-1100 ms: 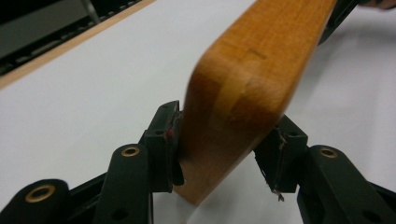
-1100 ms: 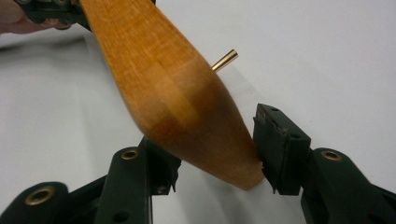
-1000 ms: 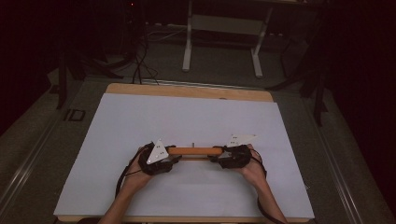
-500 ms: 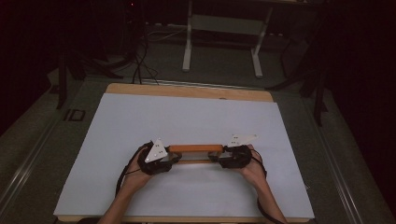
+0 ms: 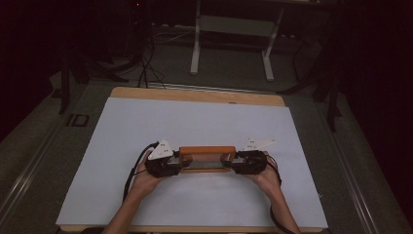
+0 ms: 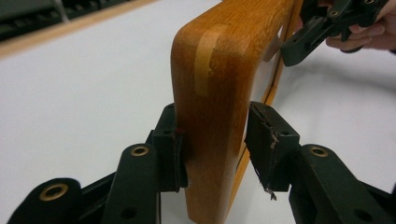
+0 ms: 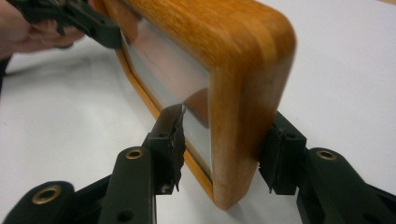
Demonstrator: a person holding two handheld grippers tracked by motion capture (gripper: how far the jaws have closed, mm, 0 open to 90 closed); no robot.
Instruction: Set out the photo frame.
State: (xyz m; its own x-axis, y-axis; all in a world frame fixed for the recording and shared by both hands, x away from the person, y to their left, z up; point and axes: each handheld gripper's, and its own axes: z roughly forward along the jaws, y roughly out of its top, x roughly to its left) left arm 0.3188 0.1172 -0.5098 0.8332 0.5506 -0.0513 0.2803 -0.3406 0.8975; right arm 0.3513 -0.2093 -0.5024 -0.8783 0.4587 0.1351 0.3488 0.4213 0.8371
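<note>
Dim room, cables and a metal stand on the floor beyond; white-covered table [image 5: 204, 122] with a wooden edge showing at the far side.

Work in hand: a wooden frame [image 5: 206, 151] with a clear pane, held between two grippers near the person's side of the table.

- Left gripper [image 5: 179, 165] takes the frame's left end. In the left gripper view its jaws straddle the frame's upright side [image 6: 217, 116]; the left-hand pad touches the wood, the other pad stands just off it with a sliver of gap. Jaws have just been closing, frame between them. Not a firm clamp yet, by my reading.
- Right gripper [image 5: 230, 165] takes the opposite end. In the right gripper view one pad [image 7: 173, 135] lies against the pane side and the other is snug behind the wooden side [image 7: 243, 135]; I read it as gripping the frame.
- Frame appears tilted up on its long edge, between the two grippers; whether its lower edge rests on the table I cannot tell.

Progress: both ends reached, one end secured. Left to do, I judge: close the left grip, then lift or turn the frame.

Containers: none on the table; the frame holds its pane, nothing else seen in it.
</note>
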